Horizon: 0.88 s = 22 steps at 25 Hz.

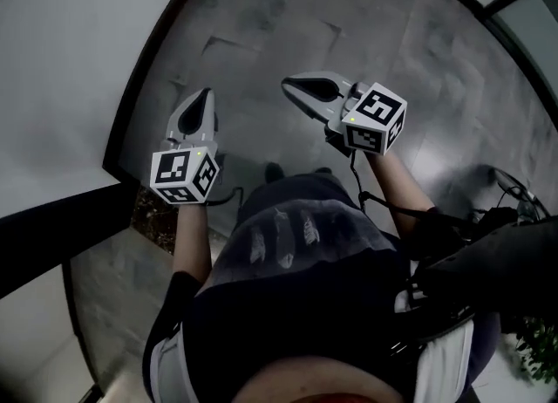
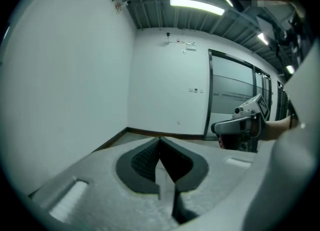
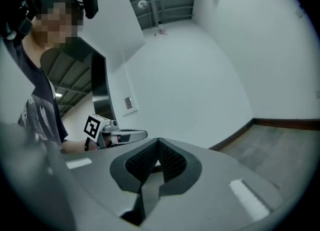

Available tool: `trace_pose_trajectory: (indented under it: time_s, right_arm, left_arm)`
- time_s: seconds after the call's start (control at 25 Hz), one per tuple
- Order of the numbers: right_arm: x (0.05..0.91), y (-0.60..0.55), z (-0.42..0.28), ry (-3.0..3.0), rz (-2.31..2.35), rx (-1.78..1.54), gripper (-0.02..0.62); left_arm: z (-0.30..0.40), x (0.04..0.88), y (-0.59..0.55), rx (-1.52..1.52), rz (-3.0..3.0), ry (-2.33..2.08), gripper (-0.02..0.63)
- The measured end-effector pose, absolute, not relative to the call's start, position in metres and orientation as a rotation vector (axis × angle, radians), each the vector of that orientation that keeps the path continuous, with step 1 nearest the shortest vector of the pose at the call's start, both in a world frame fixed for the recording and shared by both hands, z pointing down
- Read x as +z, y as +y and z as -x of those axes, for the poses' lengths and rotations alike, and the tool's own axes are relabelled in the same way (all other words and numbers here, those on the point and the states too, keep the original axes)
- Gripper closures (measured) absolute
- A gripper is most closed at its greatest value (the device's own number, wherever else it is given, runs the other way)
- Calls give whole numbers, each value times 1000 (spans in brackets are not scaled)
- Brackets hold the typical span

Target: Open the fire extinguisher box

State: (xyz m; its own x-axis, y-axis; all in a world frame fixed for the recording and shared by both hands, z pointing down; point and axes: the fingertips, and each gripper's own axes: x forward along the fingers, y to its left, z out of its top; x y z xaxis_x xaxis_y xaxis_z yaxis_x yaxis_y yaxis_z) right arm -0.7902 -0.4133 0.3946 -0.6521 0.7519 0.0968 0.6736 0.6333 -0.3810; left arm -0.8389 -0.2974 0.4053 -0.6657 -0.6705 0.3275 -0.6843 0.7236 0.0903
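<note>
Now, left gripper [image 1: 207,96] fingers together, empty; right gripper [image 1: 289,86] likewise, both over grey floor [image 1: 261,35]; the person's torso [image 1: 305,244] hides the floor beneath.

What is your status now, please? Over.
Left gripper shut, empty. Right gripper shut, empty. Fire extinguisher box not in view. Around: grey floor, white wall.

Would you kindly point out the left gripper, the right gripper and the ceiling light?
left gripper [image 1: 207,96]: head view, at its closed tips.
right gripper [image 1: 288,85]: head view, at its closed tips.
ceiling light [image 2: 196,6]: left gripper view, middle of the lit strip.
</note>
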Motion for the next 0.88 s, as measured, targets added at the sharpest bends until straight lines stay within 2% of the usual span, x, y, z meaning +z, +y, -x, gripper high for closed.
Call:
trace_pose_trajectory:
  time_s: [0.48, 0.68, 0.88]
  right_arm:
    - [400, -278, 797, -2277, 1656, 332, 595]
    - [430, -248, 798, -2136, 1782, 319, 595]
    - [434, -160, 805, -1971, 1863, 278, 595]
  left_arm:
    - [818, 427, -175, -4, -644, -2687, 604]
    - [799, 457, -147, -37, -485, -2698, 604]
    - [789, 466, -60, -143, -319, -2682, 604]
